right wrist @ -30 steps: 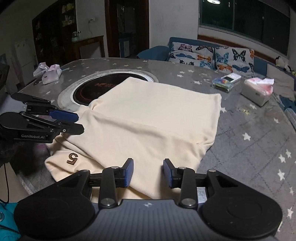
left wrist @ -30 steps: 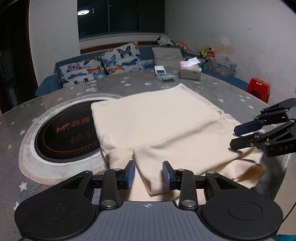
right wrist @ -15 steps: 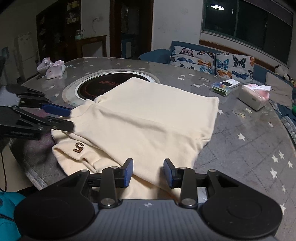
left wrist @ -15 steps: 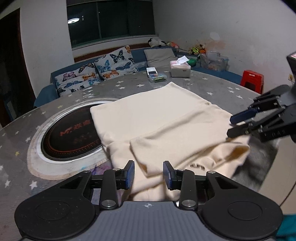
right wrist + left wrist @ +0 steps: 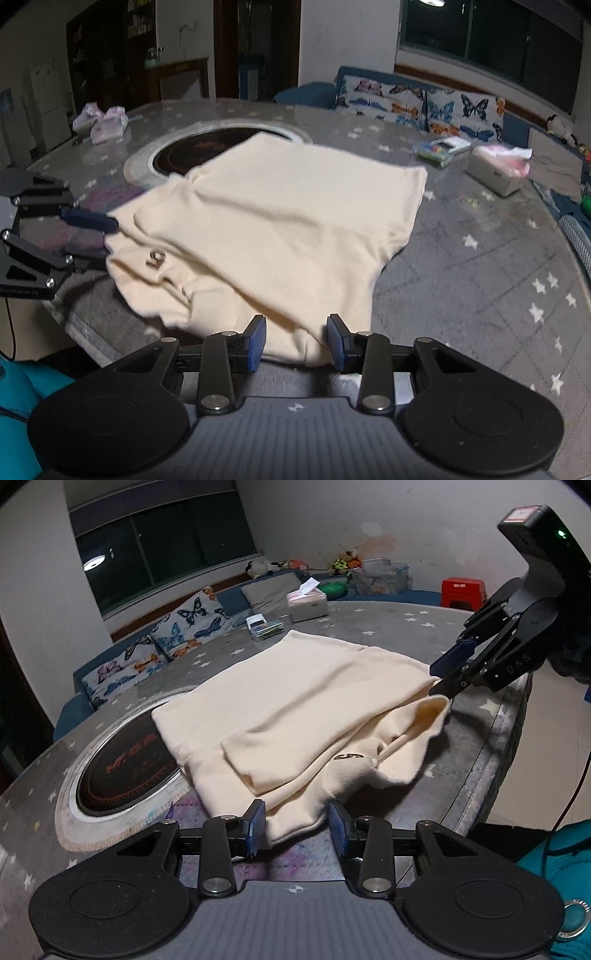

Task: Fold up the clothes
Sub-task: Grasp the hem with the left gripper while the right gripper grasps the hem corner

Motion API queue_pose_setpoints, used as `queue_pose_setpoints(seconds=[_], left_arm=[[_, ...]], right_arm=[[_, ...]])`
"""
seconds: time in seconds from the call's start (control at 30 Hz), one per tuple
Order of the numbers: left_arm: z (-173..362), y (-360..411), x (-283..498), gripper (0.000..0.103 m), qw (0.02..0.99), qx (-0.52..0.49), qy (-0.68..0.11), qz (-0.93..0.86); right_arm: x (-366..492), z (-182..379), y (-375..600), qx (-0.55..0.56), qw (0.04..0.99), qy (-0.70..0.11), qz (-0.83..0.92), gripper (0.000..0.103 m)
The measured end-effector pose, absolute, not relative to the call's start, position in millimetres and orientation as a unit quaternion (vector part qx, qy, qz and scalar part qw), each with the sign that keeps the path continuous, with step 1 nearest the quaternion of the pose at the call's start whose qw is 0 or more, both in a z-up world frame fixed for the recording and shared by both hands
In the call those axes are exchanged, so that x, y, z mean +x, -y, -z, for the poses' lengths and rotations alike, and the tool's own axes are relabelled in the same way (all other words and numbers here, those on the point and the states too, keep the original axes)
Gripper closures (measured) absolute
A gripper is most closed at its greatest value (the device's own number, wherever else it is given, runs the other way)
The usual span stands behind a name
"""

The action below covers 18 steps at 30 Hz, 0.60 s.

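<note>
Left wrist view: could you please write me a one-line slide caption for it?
Open left gripper straddling the near edge of a cream garment on the star-patterned table, right gripper at its far corner.

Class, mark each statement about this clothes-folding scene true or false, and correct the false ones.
1. The cream garment lies partly over the round black hob set in the table. True.
2. The left gripper is clamped shut on the cloth. False: its jaws stand open, with the near cloth edge between them.
3. The tissue box stands on the garment. False: it stands apart on the table, beyond the garment.
4. The right gripper is open at the garment's near edge. True.
5. Butterfly-print cushions lie on the sofa behind the table. True.
</note>
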<state>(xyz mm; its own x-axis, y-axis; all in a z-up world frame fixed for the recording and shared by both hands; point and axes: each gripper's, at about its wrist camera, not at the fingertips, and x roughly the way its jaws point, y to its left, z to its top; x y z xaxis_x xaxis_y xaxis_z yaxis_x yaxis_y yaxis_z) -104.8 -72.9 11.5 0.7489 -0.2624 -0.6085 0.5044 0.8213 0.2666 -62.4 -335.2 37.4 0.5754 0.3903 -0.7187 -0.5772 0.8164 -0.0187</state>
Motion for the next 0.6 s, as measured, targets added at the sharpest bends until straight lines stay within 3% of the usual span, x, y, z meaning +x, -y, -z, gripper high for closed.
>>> queue_pose_setpoints(seconds=[0.33,0.5,0.6], left_arm=[[-2,88,-109,0.064,0.905,0.254,-0.247,0.237],[-5,88,-105,0.086,0.909,0.238,-0.242,0.241],[-10,86,-102,0.09,0.914,0.219,-0.242,0.241]], right_arm=[[-72,-47,344,-0.153,0.878,-0.366,-0.268,0.067],[-89,-48,339,-0.198,0.87,-0.351,-0.285,0.062],[-98,-46,330,-0.228,0.86,-0.337,-0.307,0.059]])
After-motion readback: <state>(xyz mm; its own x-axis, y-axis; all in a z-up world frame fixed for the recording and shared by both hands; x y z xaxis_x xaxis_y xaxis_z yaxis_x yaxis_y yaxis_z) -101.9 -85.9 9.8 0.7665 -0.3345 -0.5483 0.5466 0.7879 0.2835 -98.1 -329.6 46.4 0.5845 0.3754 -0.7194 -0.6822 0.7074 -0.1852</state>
